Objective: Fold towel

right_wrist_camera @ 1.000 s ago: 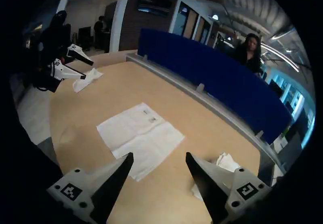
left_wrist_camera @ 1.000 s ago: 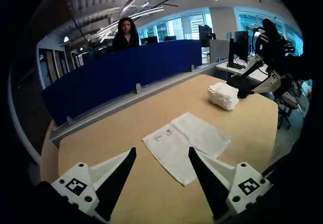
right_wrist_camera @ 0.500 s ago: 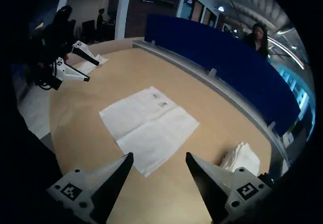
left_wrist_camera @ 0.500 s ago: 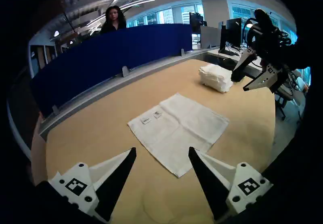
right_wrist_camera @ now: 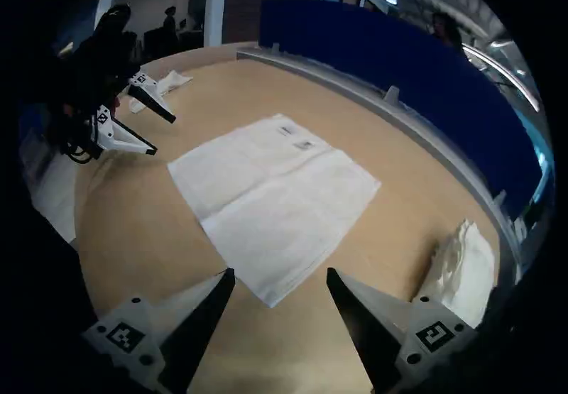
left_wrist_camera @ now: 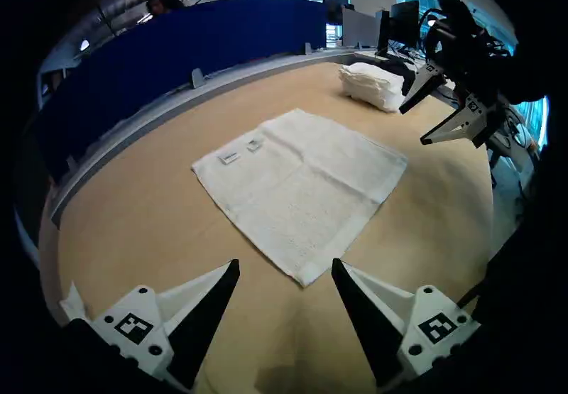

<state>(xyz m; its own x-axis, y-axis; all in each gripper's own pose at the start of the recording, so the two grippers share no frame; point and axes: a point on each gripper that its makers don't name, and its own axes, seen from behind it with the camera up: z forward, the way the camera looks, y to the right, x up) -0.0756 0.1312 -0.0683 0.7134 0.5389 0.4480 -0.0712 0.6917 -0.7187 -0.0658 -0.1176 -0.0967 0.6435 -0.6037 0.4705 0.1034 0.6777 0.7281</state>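
A white towel (left_wrist_camera: 302, 179) lies spread flat on the tan table (left_wrist_camera: 142, 216), with two small tags near its far edge; the right gripper view shows the same towel (right_wrist_camera: 273, 192). My left gripper (left_wrist_camera: 284, 270) hangs open just above the towel's near corner, nothing between its fingers. My right gripper (right_wrist_camera: 279, 278) is open too, hovering over the opposite near corner. Each view also shows the other gripper farther off, held by a dark-sleeved arm: the right gripper (left_wrist_camera: 434, 110) open, the left gripper (right_wrist_camera: 153, 126) open.
A stack of folded white towels (left_wrist_camera: 371, 85) sits at the table's far right; the same stack (right_wrist_camera: 465, 270) is beside my right gripper. Another loose cloth (right_wrist_camera: 157, 85) lies at the far end. A blue divider (left_wrist_camera: 177, 53) runs along the back edge.
Both grippers have dropped lower and moved in toward the towel's near corners. The towel itself has not moved.
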